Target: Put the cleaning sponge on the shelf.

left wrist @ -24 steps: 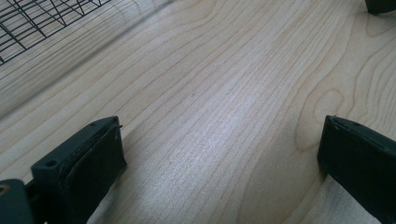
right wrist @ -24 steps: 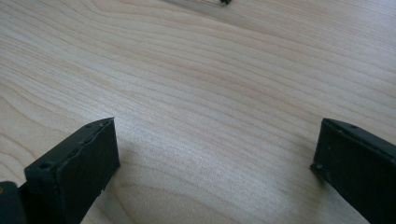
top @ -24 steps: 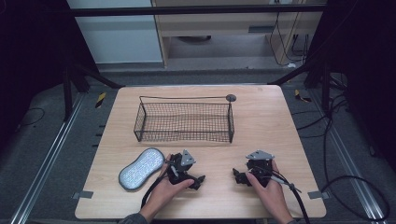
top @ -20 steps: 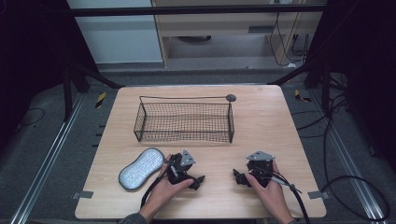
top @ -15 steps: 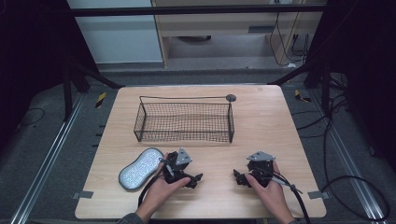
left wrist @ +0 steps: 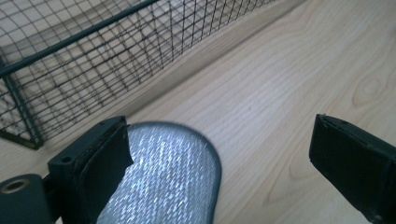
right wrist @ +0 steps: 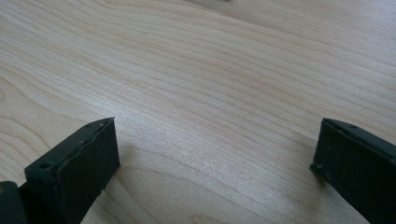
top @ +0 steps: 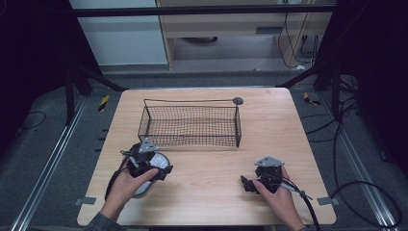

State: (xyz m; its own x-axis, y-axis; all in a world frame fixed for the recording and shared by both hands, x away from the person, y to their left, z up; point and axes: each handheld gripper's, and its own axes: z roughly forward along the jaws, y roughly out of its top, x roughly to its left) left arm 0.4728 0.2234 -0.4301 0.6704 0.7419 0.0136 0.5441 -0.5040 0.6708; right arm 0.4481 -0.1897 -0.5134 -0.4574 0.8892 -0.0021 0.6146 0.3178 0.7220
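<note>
Lab, wooden table (top: pixel 207 168) amid black frame (top: pixel 202 9), floor cables (top: pixel 365 192)

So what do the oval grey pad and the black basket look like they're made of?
The oval grey pad looks like woven or textured fabric with a faint sheen and a dark rim, possibly rubber. The black basket appears to be thin metal wire mesh, coated matte black.

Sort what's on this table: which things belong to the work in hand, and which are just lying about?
In the job:
- silver-grey oval pad, flat on the table, between the open jaws of the left tool
- left tool, held over the pad

Lying about:
- black wire basket, empty as far as the high view shows
- right tool, open over bare table
- small dark disc behind the basket
</note>
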